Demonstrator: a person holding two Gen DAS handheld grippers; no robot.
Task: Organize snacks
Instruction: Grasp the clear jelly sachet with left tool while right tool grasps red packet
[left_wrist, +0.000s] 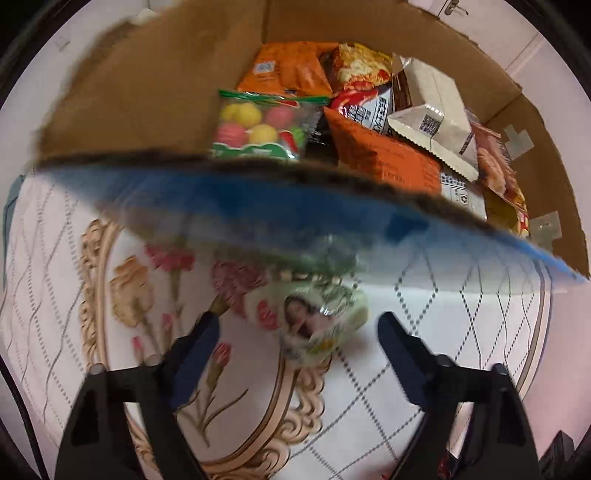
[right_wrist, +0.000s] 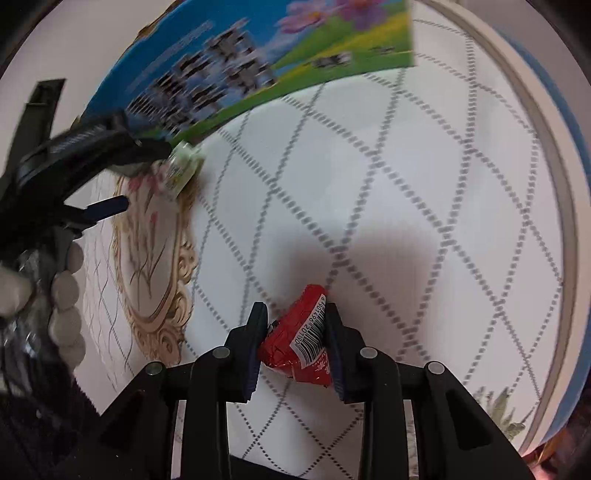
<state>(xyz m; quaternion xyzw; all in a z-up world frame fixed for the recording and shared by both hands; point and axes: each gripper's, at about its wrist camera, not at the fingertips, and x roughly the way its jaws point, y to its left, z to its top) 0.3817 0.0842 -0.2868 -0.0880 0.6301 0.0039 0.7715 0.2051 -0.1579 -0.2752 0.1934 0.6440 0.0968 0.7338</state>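
A small pale green snack packet (left_wrist: 317, 321) lies on the tablecloth just outside the box. My left gripper (left_wrist: 299, 316) hangs over it, jaws apart, one finger on each side, neither pad pressing on it. In the right wrist view this left gripper (right_wrist: 146, 175) shows at the upper left, with the green packet (right_wrist: 183, 168) at its tips. My right gripper (right_wrist: 295, 314) is shut on a red packet (right_wrist: 291, 343) with a barcode, held a little above the cloth. The cardboard box (left_wrist: 147, 92) holds several snack bags, among them an orange bag (left_wrist: 288, 70) and a candy bag (left_wrist: 258, 125).
The box's blue printed outer wall (right_wrist: 258, 55) stands close behind the green packet. A white cloth with a grey diamond pattern and a floral medallion (right_wrist: 155, 258) covers the round table, whose edge (right_wrist: 557, 184) curves along the right. Grey beads (right_wrist: 66, 295) show beside the left gripper.
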